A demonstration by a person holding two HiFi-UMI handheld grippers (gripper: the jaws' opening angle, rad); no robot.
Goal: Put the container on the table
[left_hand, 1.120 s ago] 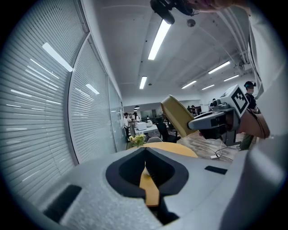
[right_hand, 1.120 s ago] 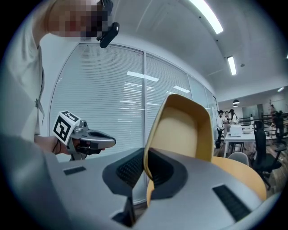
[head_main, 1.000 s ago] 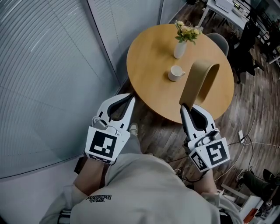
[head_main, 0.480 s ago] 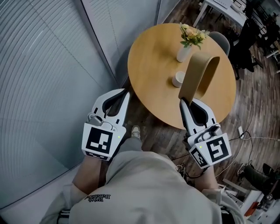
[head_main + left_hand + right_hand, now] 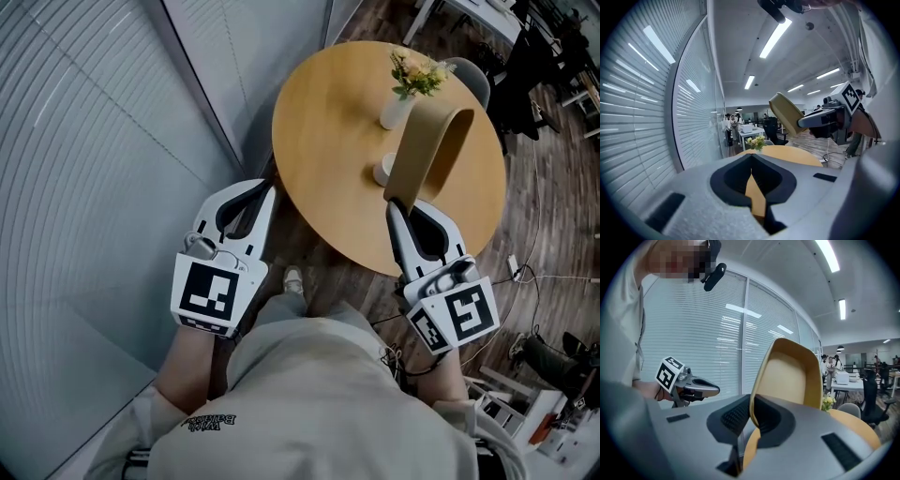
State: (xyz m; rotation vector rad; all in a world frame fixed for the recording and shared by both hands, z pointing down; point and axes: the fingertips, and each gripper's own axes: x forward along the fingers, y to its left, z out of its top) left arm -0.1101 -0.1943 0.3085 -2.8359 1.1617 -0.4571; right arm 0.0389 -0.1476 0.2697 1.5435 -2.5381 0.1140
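The container (image 5: 428,150) is a tan, curved shell with a raised rim, held upright over the near right part of the round wooden table (image 5: 323,122). My right gripper (image 5: 397,204) is shut on its lower rim. The right gripper view shows that rim pinched between the jaws, with the container (image 5: 790,373) rising above my right gripper (image 5: 751,409). My left gripper (image 5: 266,190) is shut and holds nothing; it hovers off the table's left edge, above the floor. In the left gripper view, the container (image 5: 787,112) is at the right, past my left gripper (image 5: 751,159).
A white vase with flowers (image 5: 401,94) stands at the table's far side. A white cup (image 5: 382,171) sits just behind the container, partly hidden by it. A blinds-covered glass wall (image 5: 94,141) runs along the left. A grey chair (image 5: 469,80) and cables (image 5: 525,277) lie to the right.
The table has come nearer. The container in my right gripper now stands in front of the cup and covers most of it. My left gripper has moved slightly left and down in the picture.
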